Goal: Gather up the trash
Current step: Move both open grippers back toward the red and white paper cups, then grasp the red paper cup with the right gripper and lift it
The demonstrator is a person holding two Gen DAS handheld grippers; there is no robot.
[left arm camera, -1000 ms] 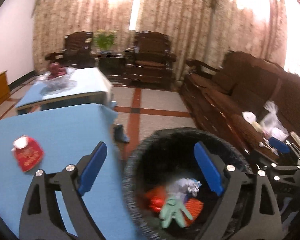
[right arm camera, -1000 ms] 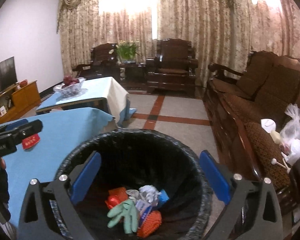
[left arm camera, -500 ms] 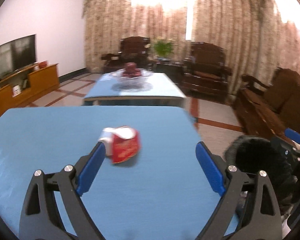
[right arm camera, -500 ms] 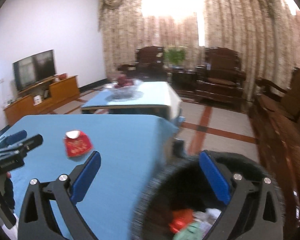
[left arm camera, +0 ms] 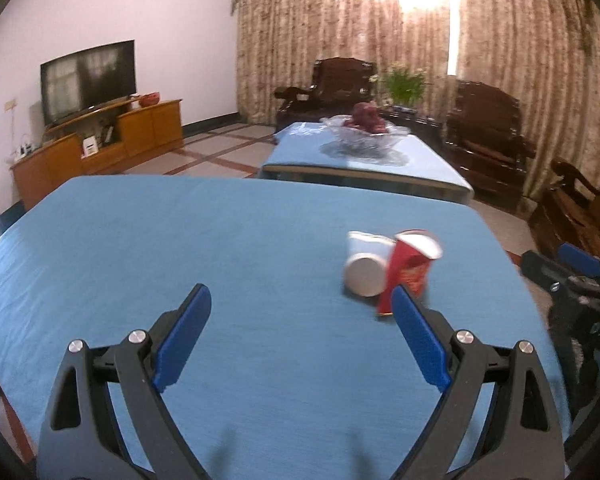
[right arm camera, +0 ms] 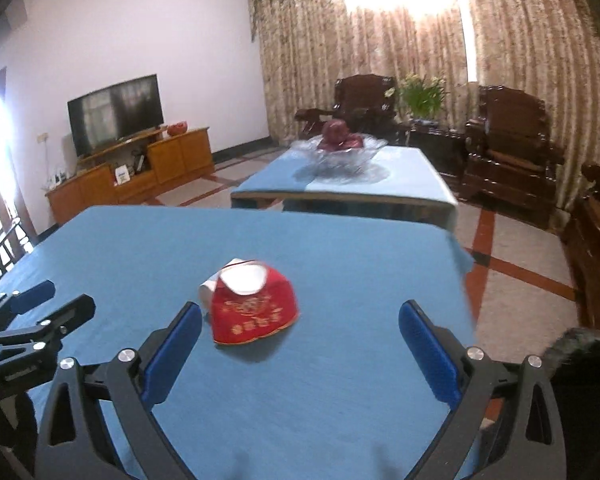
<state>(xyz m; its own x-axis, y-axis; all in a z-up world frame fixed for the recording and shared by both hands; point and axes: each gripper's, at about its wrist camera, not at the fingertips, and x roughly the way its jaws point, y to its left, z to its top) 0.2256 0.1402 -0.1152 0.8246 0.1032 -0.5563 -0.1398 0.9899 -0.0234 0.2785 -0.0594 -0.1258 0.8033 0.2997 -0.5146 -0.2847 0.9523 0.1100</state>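
**Operator:** Left wrist view status: the left gripper (left arm camera: 300,334) has its jaws spread wide and holds nothing. A crushed red paper cup (left arm camera: 410,270) and a white cup (left arm camera: 366,266) lie touching each other on the blue tablecloth (left arm camera: 180,240), ahead of the gripper and to its right, just beyond the right fingertip. Please confirm from the other side.

**Technician:** Confirmed. In the right wrist view, the right gripper (right arm camera: 300,350) is also spread apart and empty. The red cup (right arm camera: 254,308) lies flattened ahead of it, slightly toward its left finger, with the white cup (right arm camera: 210,286) mostly hidden behind. The black-lined bin (right arm camera: 580,364) shows only as a blurred rim at the lower right, beside the right finger and off the table edge.

**Operator:** Step in hand?

**Technician:** Judged as approach to the last visible trash on this cloth. Neither gripper contacts the cups yet.

**Operator:** Requirement for the next move?

**Technician:** The right gripper appears better aligned. Advance forward and down, shift slightly left to centre the red cup between the fingers, then close across its flattened body. The white cup touches it, so a single closure may push it away or catch both; a second pick is probably required. Carry to the bin at the right afterwards.
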